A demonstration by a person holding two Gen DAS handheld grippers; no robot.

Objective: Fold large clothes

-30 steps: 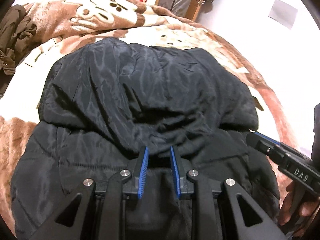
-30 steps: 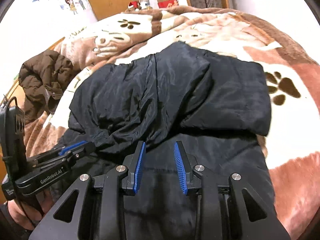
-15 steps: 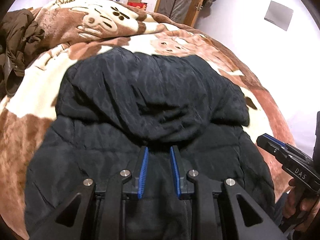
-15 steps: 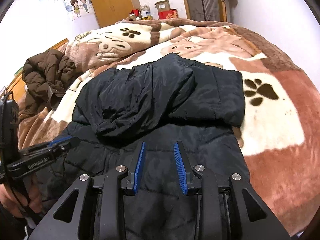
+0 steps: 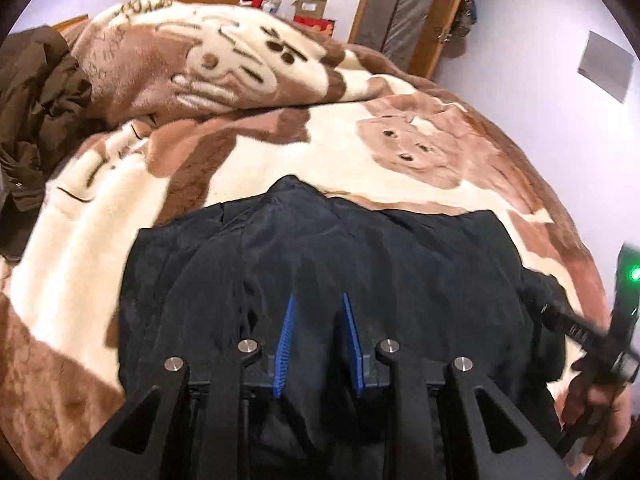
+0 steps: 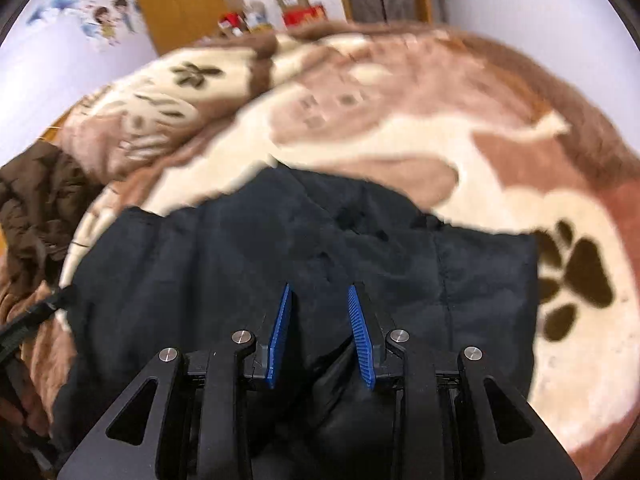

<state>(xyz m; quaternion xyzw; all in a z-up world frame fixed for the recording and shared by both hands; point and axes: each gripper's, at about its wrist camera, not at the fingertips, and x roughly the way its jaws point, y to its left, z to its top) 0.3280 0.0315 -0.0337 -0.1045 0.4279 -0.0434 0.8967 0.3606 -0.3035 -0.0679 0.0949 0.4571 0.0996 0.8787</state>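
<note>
Black coat: one big black coat (image 5: 360, 264) is seen in the lower middle of both views, spread flat on the blanket.
Blanket: one fluffy brown and cream blanket (image 5: 280, 152) is laid under the coat; one dark paw print (image 6: 576, 276) is seen at the right of the right wrist view.
Brown coat: one brown coat (image 5: 36, 108) is bunched at the left edge.
Left gripper (image 5: 318, 320): two blue pads are held apart over the coat; nothing is pinched.
Right gripper (image 6: 320, 312): two blue pads are held apart; coat cloth is seen between them, not squeezed.
</note>
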